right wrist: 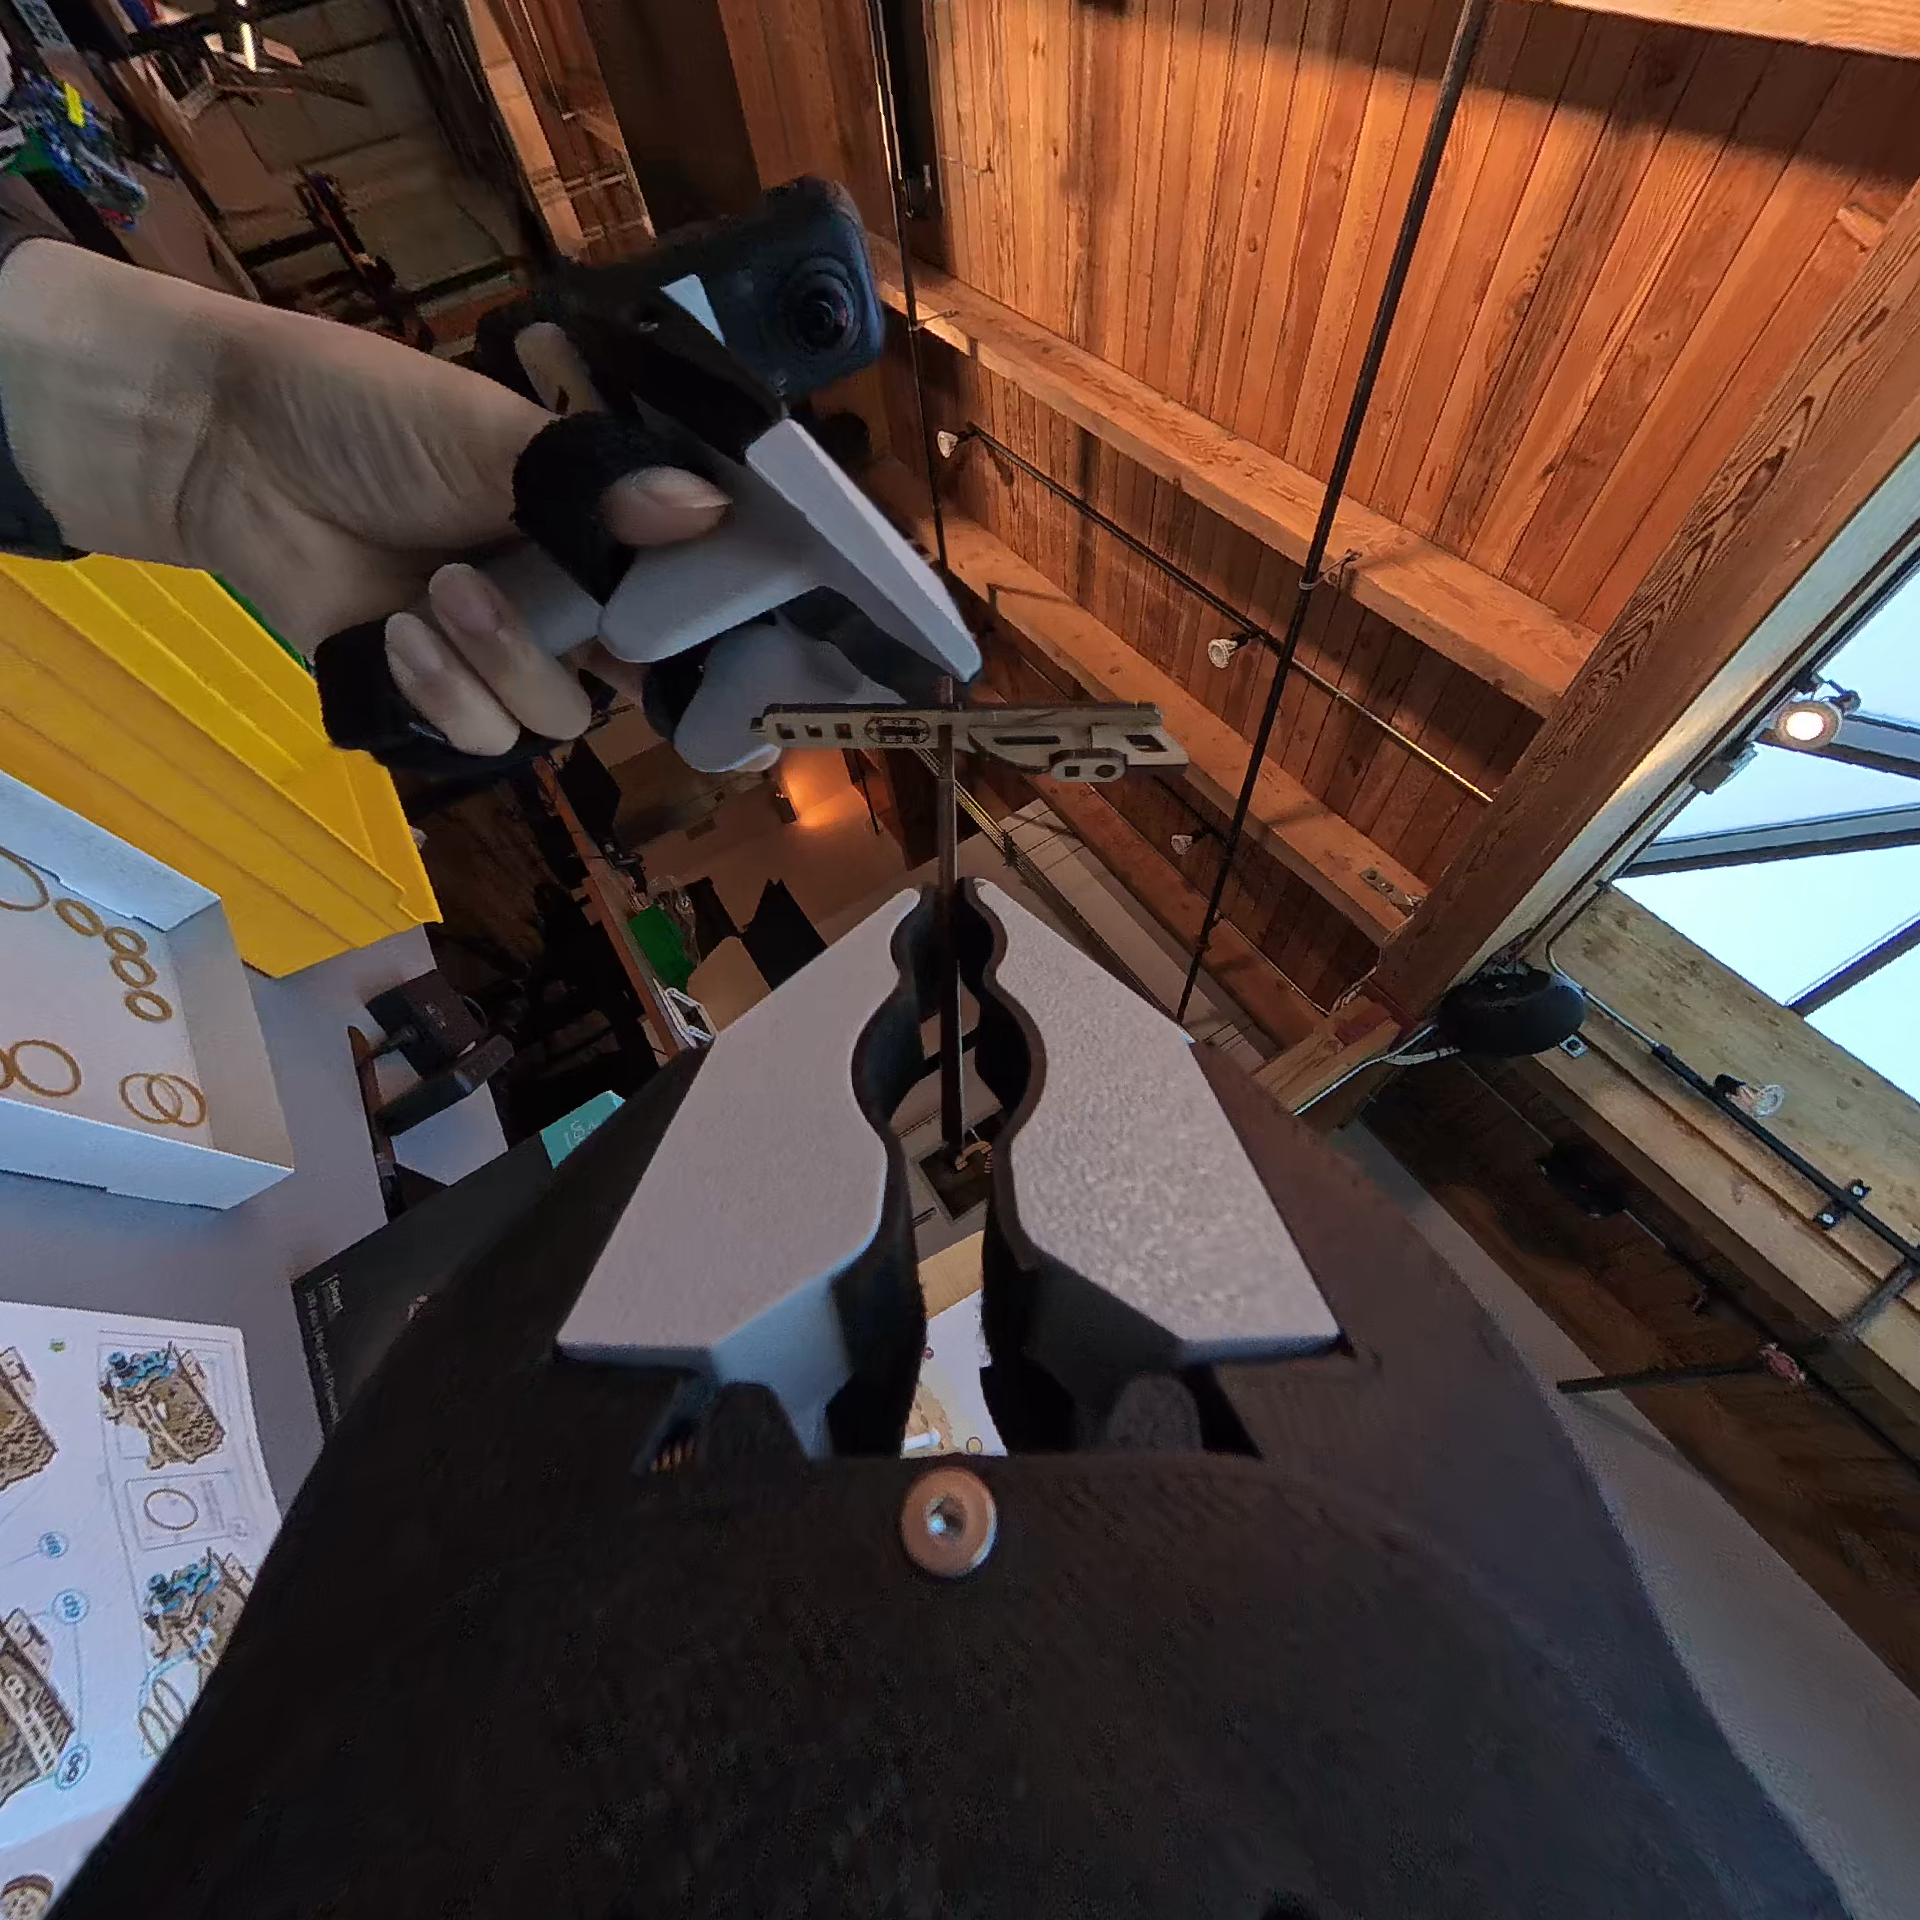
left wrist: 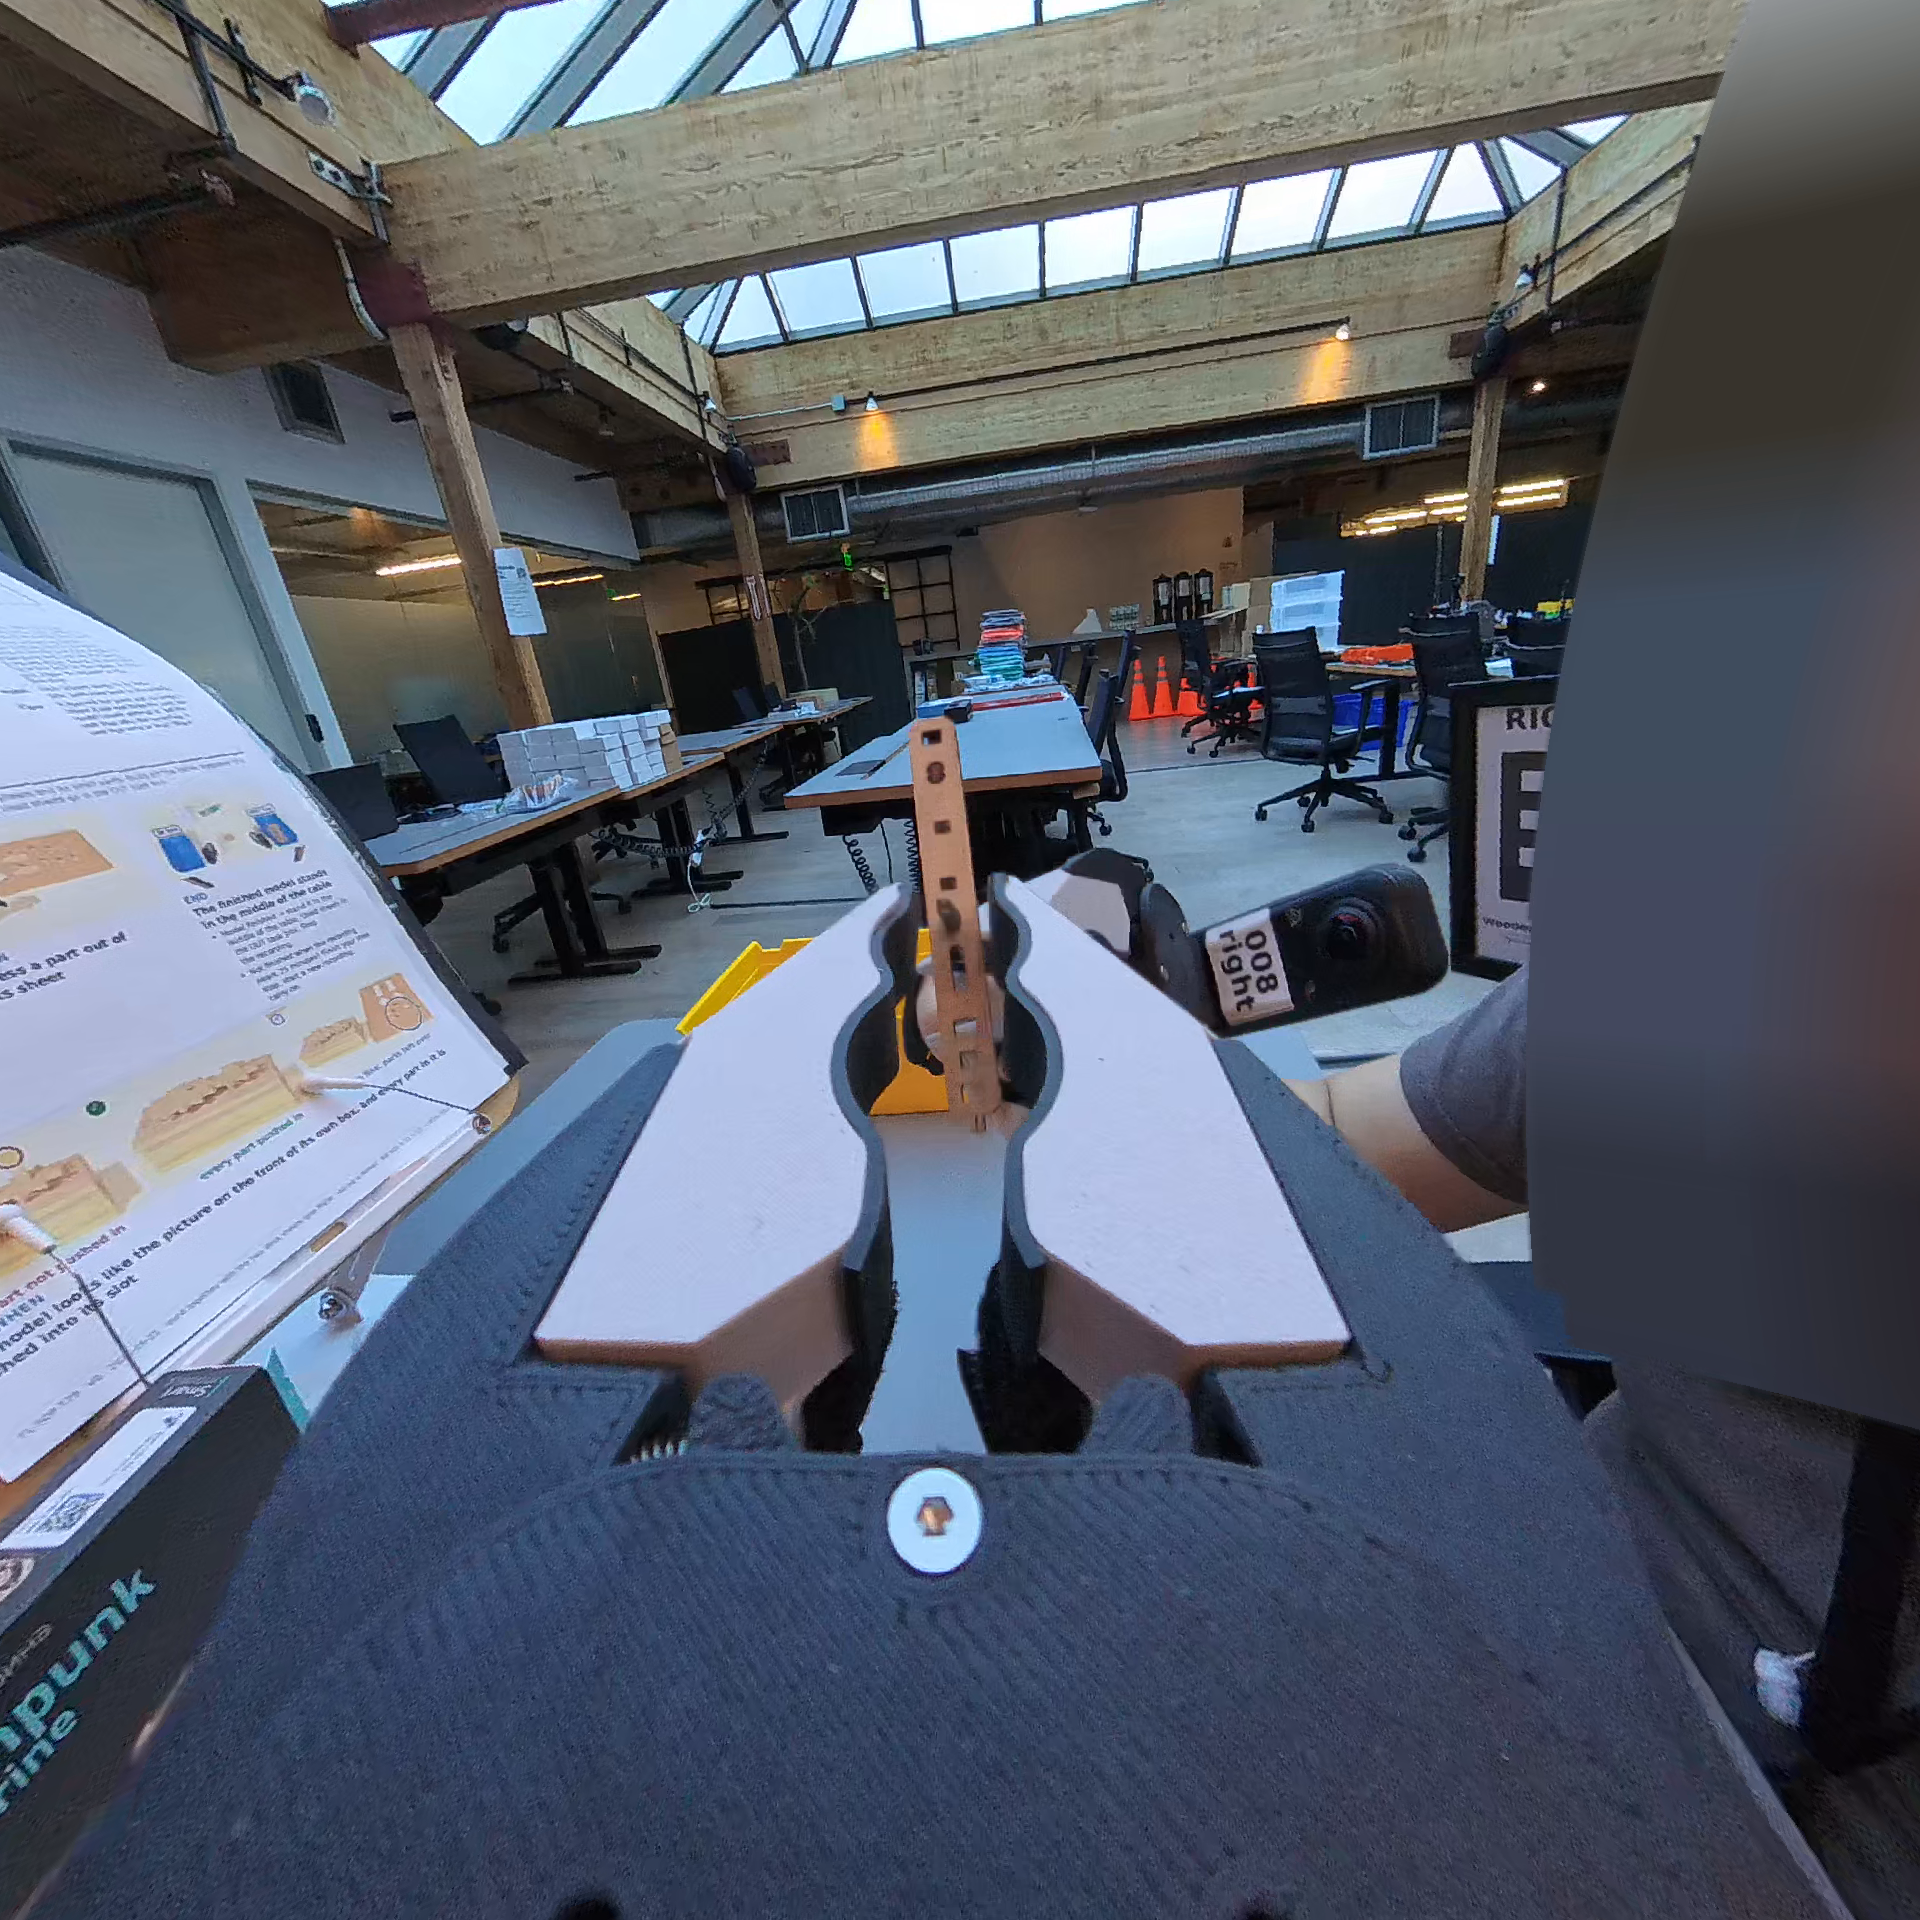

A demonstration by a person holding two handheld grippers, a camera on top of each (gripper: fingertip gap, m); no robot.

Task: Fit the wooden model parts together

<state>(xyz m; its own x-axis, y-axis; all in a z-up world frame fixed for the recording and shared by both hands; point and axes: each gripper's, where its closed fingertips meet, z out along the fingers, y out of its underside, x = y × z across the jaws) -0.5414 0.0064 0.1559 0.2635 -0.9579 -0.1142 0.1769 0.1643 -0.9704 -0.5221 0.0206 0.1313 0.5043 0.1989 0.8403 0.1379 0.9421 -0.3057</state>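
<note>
In the left wrist view my left gripper (left wrist: 945, 902) is shut on a long slotted wooden strip (left wrist: 940, 810), which stands upright between the fingers. The right gripper (left wrist: 1091, 899) is close behind it on the right. In the right wrist view my right gripper (right wrist: 945, 902) is shut on a thin flat wooden part (right wrist: 948, 831) seen edge-on. Its far end meets the slotted strip (right wrist: 1039, 732) at a right angle near the strip's middle. The left gripper (right wrist: 940, 670), held by a hand, clamps that strip from the upper left. How deep the part sits in the strip is hidden.
An instruction sheet on a stand (left wrist: 239, 997) and a dark box (left wrist: 114, 1558) are at my left. A yellow bin (right wrist: 208, 748), a white tray with rings (right wrist: 239, 1060) and a picture sheet (right wrist: 104, 1507) lie on the table. A sign stand (left wrist: 1496, 821) is at right. Left tips to right tips: about 4 cm.
</note>
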